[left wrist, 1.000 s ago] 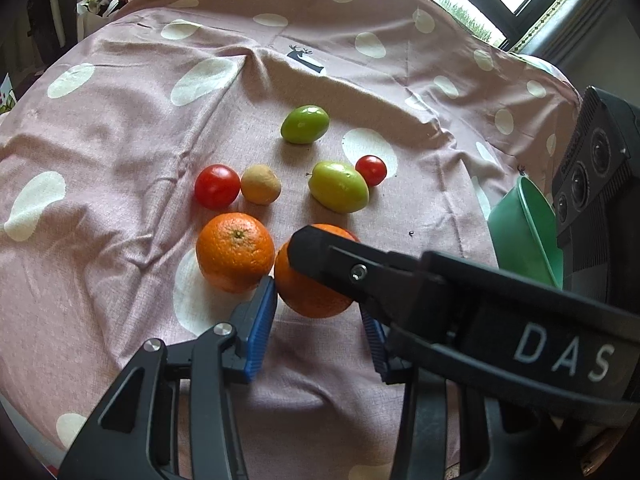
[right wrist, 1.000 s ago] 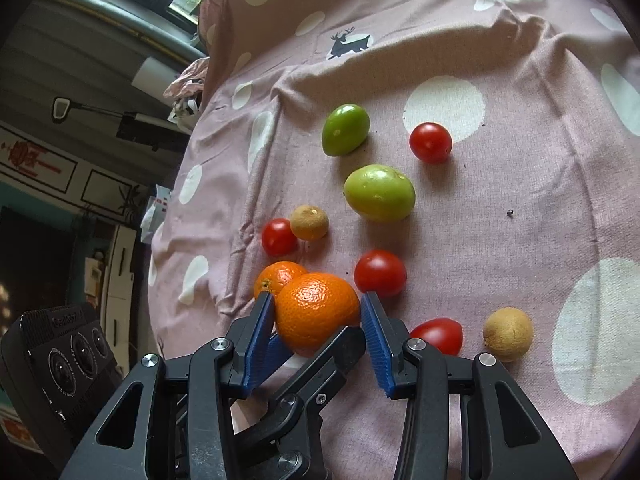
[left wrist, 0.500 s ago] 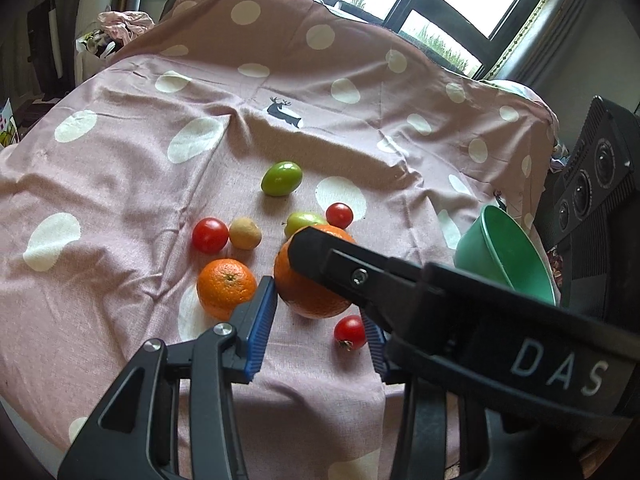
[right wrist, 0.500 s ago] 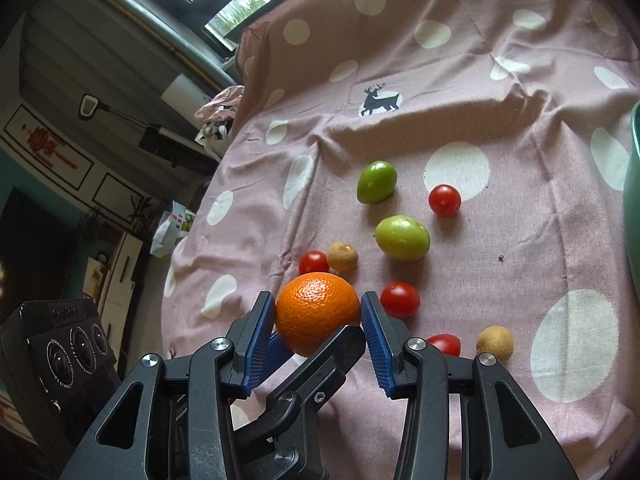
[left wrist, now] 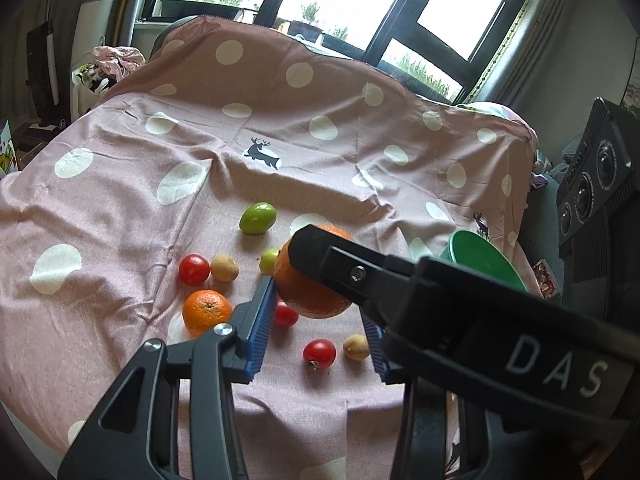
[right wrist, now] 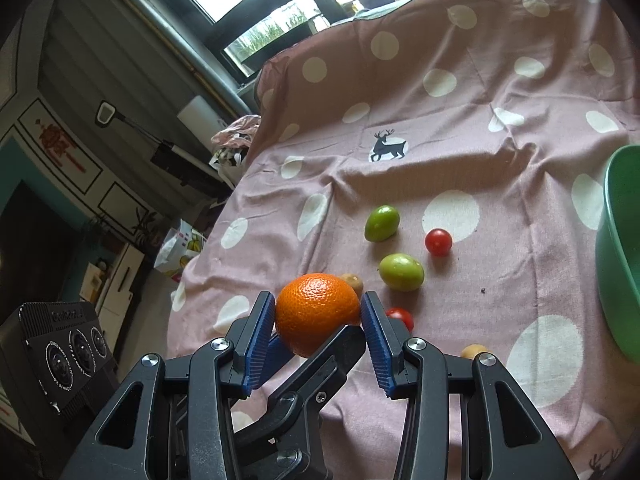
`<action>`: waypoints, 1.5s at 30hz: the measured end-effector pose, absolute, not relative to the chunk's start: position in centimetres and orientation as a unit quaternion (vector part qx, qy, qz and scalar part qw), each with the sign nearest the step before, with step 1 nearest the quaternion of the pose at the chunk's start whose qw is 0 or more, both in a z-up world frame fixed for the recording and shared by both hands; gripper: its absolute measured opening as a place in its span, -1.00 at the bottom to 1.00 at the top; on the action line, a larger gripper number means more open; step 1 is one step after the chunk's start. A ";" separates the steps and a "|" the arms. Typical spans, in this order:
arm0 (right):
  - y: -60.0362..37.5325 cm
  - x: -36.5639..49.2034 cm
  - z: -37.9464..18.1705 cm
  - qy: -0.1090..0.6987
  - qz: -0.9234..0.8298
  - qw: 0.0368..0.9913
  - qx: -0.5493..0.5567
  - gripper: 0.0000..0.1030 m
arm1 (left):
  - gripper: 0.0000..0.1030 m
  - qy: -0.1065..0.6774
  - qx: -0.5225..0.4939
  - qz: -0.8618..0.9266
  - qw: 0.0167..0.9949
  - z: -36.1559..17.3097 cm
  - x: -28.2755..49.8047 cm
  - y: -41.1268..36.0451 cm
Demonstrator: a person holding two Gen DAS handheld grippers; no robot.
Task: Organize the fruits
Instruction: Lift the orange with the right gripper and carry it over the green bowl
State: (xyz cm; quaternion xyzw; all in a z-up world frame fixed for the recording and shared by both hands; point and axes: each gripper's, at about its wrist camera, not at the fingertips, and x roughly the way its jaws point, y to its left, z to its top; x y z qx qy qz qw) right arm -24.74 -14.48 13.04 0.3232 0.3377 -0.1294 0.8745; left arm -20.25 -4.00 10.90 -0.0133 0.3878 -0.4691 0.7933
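My right gripper [right wrist: 318, 320] clamps an orange [right wrist: 317, 312] above the polka-dot cloth [right wrist: 500, 152]; my left gripper [left wrist: 318, 320] also appears pressed against it.

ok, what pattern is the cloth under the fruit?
The dusty-pink fabric tablecloth has cream polka dots and small black deer silhouettes; clearest in the right wrist view.

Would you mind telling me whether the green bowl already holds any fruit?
Cannot tell: the green bowl shows only part of a bare inner wall, the rest being cut off.
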 end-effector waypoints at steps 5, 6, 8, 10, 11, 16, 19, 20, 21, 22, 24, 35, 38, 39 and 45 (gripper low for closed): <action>-14.5 -25.5 14.2 0.317 -0.131 0.886 0.312 -0.09 | -0.19 0.369 -0.013 -0.478 0.797 11.9 -21.0 -4.1; -14.6 -25.6 14.4 0.314 -0.131 0.887 0.311 -0.10 | -0.19 0.367 -0.014 -0.480 0.797 12.0 -21.1 -4.2; -14.7 -25.8 14.6 0.310 -0.134 0.889 0.309 -0.10 | -0.20 0.365 -0.013 -0.483 0.796 12.3 -21.3 -4.4; -14.8 -26.1 14.9 0.306 -0.137 0.890 0.309 -0.10 | -0.20 0.360 -0.011 -0.488 0.795 12.7 -21.5 -4.7; -14.9 -26.3 15.0 0.303 -0.139 0.891 0.309 -0.09 | -0.20 0.356 -0.008 -0.491 0.795 12.9 -21.8 -4.8; -15.6 -27.6 16.0 0.281 -0.145 0.897 0.310 -0.09 | -0.20 0.340 0.003 -0.504 0.794 13.9 -22.8 -6.0; -16.2 -28.5 16.4 0.270 -0.159 0.895 0.316 -0.10 | -0.20 0.335 0.008 -0.515 0.789 14.2 -23.4 -6.8; -16.3 -28.8 16.5 0.266 -0.164 0.896 0.315 -0.09 | -0.20 0.331 0.010 -0.517 0.789 14.4 -23.7 -7.1; -16.5 -29.0 16.6 0.262 -0.165 0.897 0.316 -0.09 | -0.20 0.329 0.013 -0.518 0.789 14.5 -23.9 -7.3; -16.8 -29.2 16.6 0.257 -0.166 0.897 0.318 -0.09 | -0.20 0.327 0.015 -0.520 0.789 14.6 -24.0 -7.6; -17.3 -29.7 16.8 0.251 -0.169 0.897 0.321 -0.09 | -0.20 0.324 0.018 -0.526 0.786 14.8 -24.4 -8.2; -20.0 -33.0 16.9 0.222 -0.216 0.888 0.341 -0.09 | -0.20 0.320 0.042 -0.569 0.757 14.7 -26.4 -12.2; -20.9 -33.8 16.6 0.220 -0.229 0.882 0.347 -0.10 | -0.20 0.325 0.048 -0.577 0.748 14.4 -26.9 -13.4; -21.2 -34.1 16.5 0.219 -0.233 0.880 0.350 -0.10 | -0.20 0.325 0.050 -0.581 0.744 14.3 -27.1 -13.8; -22.7 -36.0 16.3 0.207 -0.262 0.872 0.358 -0.09 | -0.20 0.322 0.066 -0.602 0.727 14.2 -28.3 -16.0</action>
